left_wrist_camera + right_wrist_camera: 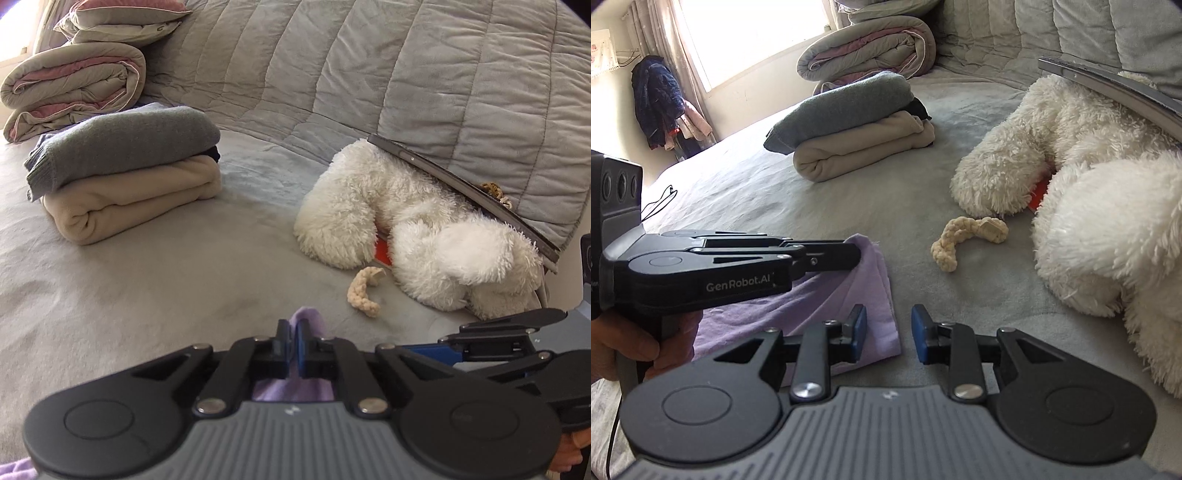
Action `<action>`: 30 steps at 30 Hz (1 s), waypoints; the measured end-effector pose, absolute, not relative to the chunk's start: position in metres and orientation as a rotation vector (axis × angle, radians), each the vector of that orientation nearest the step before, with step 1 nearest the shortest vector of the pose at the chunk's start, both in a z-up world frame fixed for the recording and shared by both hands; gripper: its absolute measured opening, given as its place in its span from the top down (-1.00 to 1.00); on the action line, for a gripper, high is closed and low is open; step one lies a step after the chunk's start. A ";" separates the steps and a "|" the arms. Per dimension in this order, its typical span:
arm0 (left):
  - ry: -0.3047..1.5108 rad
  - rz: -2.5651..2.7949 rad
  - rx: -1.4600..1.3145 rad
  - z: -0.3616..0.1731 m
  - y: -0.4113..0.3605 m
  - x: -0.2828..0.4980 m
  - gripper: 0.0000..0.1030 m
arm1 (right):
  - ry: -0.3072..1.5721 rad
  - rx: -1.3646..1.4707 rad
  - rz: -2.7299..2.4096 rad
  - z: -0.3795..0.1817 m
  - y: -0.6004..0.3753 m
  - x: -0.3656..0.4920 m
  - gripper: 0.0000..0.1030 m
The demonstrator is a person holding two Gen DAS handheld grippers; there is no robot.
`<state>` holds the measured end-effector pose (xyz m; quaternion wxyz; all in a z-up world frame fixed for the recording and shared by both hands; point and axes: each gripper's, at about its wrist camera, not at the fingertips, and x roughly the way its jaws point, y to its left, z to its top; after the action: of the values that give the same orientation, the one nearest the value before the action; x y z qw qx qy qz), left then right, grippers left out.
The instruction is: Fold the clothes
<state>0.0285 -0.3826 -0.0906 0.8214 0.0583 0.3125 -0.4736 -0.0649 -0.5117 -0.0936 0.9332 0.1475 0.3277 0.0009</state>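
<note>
Left fingers: left gripper (291,341) pinched together on a raised fold of the lilac garment (827,295), cloth visible between the pads.
Right fingers: right gripper (889,332) jaws apart, nothing between them; one pad over the garment's near right corner, the other over bare bed (775,192).
Garment: lies on the bed just ahead of both grippers, already narrowed into a layered strip, not yet a compact bundle.
Done: folded stack (122,170) of grey on cream pieces sits well apart at the back, near rolled quilts (70,85).
Left: probably one or two more folds, then onto the stack.
Clutter: white plush toy (406,229) and braided rope bit (364,291) to the right, clear of the garment.
</note>
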 end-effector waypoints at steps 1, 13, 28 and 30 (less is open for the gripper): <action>0.656 -1.009 0.118 -0.090 -0.382 0.027 0.93 | 0.660 0.299 0.007 -0.095 -0.511 -0.064 0.35; 0.613 -0.952 0.153 -0.087 -0.383 0.022 0.93 | 0.604 0.280 0.034 -0.100 -0.504 -0.062 0.28; 0.594 -0.911 0.186 -0.093 -0.406 -0.001 0.97 | 0.727 0.338 -0.054 -0.077 -0.513 -0.077 0.90; 0.607 -0.899 0.191 -0.101 -0.409 -0.002 0.97 | 0.753 0.307 -0.068 -0.082 -0.507 -0.074 0.87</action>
<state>-0.0020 -0.4094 -0.1008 0.8522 0.0906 0.2882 -0.4271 -0.0736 -0.5074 -0.0819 0.9180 0.1494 0.3660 -0.0329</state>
